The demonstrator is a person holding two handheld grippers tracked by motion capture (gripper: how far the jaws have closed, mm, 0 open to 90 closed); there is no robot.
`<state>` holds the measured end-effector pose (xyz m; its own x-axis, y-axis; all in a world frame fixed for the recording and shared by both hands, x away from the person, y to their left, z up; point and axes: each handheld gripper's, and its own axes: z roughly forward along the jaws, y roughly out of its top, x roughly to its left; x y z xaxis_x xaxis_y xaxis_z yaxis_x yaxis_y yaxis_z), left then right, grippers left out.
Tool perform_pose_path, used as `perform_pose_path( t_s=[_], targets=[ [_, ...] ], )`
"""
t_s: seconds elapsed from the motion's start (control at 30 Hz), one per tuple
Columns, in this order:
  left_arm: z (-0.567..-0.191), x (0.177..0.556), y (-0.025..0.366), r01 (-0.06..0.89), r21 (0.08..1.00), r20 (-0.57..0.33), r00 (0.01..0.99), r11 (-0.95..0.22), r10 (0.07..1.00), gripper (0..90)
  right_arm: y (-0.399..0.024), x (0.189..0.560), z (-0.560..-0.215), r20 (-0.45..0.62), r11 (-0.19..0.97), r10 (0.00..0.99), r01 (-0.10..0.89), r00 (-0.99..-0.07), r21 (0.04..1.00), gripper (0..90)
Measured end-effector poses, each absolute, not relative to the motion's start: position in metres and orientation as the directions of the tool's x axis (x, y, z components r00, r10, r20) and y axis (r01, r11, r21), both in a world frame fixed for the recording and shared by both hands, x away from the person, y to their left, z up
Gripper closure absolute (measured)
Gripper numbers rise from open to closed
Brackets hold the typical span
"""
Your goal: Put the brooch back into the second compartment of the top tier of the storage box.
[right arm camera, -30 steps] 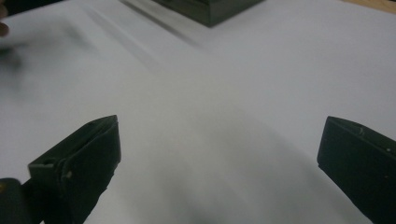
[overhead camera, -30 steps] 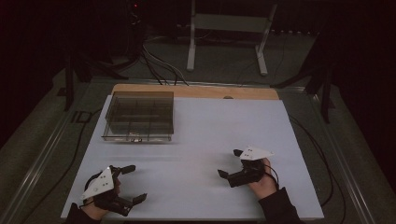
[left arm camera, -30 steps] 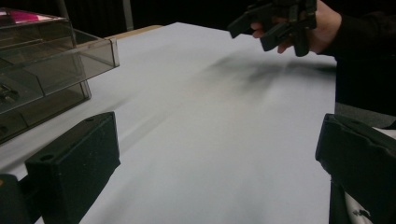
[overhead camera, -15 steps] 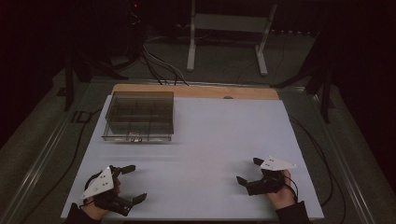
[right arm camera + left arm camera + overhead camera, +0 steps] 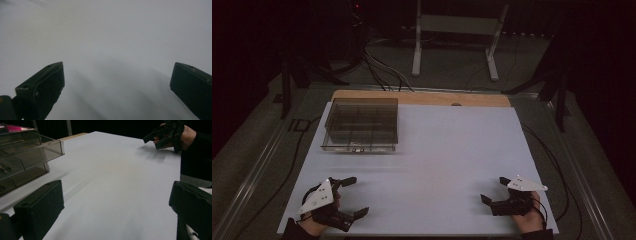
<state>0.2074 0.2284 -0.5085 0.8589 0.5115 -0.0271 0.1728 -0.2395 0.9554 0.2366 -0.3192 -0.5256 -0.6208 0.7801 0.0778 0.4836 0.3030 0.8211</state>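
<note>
White table top (image 5: 437,165) takes up most of the space, with dark floor all around it. Near the front left corner sits the left gripper (image 5: 353,197), its jaws spread wide and holding nothing. Near the front right edge sits the right gripper (image 5: 493,191), also spread wide with nothing in it. Far back on the left stands a clear box (image 5: 361,125) with little compartments, well apart from both. Lots of bare table lies between them.

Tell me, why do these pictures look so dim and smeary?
High view: dark room, just the white table sheet lit. Left gripper view: sharp, clear box crisp. Right gripper view: blurred sheet with soft shadow streaks between the open right gripper.
</note>
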Motion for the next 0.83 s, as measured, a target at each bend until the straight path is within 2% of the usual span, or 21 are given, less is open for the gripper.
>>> perform_pose_path(
  t_s=[0.17,0.53,0.83],
  targets=[
    [-0.509,0.207,0.228,0.174,0.955,-0.028,0.861,-0.242,0.508,0.7,-0.322,0.236,-0.528,0.069,0.298,0.793,0.484,-0.606,0.823,0.0],
    [-0.509,0.207,0.227,0.171,0.953,-0.025,0.866,-0.248,0.5,0.7,-0.312,0.24,-0.528,0.039,0.32,0.773,0.442,-0.634,0.838,0.0],
    [-0.509,0.207,0.226,0.172,0.954,-0.024,0.861,-0.247,0.508,0.7,-0.312,0.241,-0.53,0.048,0.319,0.772,0.452,-0.634,0.833,0.0]
  ],
)
